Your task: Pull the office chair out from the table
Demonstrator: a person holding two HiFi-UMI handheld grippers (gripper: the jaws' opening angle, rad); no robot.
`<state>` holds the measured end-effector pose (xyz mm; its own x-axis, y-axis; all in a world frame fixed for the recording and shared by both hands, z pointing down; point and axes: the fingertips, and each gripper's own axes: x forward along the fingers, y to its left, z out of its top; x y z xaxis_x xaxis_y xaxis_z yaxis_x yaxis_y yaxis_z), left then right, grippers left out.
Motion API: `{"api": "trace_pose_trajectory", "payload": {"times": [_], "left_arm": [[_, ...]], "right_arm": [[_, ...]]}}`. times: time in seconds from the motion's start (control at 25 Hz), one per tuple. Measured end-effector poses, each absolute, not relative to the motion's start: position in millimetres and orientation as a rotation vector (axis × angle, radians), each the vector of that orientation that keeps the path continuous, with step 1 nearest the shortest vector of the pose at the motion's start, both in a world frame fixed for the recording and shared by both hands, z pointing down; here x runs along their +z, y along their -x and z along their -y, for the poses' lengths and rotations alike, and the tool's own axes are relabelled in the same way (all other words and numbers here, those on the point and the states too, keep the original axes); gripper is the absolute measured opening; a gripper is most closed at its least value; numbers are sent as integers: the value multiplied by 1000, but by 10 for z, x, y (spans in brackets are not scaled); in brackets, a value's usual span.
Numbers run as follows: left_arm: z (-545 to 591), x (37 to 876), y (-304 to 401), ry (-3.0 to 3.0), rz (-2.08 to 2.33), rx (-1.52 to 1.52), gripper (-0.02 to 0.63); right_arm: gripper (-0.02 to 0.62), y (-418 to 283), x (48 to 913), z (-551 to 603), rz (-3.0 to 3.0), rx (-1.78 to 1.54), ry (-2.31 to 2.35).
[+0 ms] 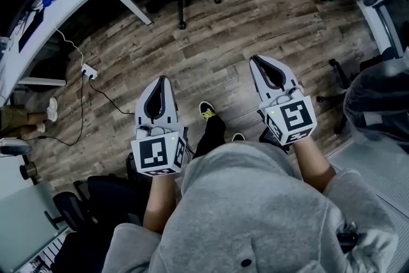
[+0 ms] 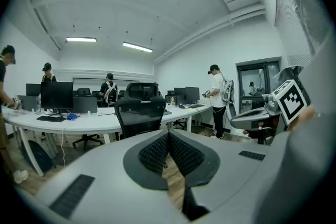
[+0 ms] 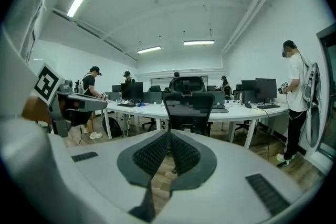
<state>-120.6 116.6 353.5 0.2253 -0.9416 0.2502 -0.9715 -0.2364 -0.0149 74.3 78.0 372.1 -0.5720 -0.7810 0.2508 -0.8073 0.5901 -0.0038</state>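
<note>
Cloth of a soft grey hoodie [image 1: 255, 214] fills the near edge, with bare forearms reaching out over the floor [image 1: 211, 41] of weathered wood planks. The left tool [image 1: 163, 78] and right tool [image 1: 255, 59] are smooth pale-grey tapered shells. Each is clenched on nothing, its dimpled black pads [image 2: 155, 155] meeting at a point. Well beyond both tips, the black mesh-backed office chair [image 3: 188, 107] with a headrest stands tucked against the curved white desk [image 3: 247, 110].
</note>
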Motion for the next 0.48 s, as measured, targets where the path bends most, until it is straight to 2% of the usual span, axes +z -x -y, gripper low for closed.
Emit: {"api": "trace_pose_trajectory", "payload": {"times": [0.48], "left_arm": [[-592,3490,1755,-2378,1823,281,12]], "right_arm": [[37,-131,3685,-317,2561,140,-1299]]}}
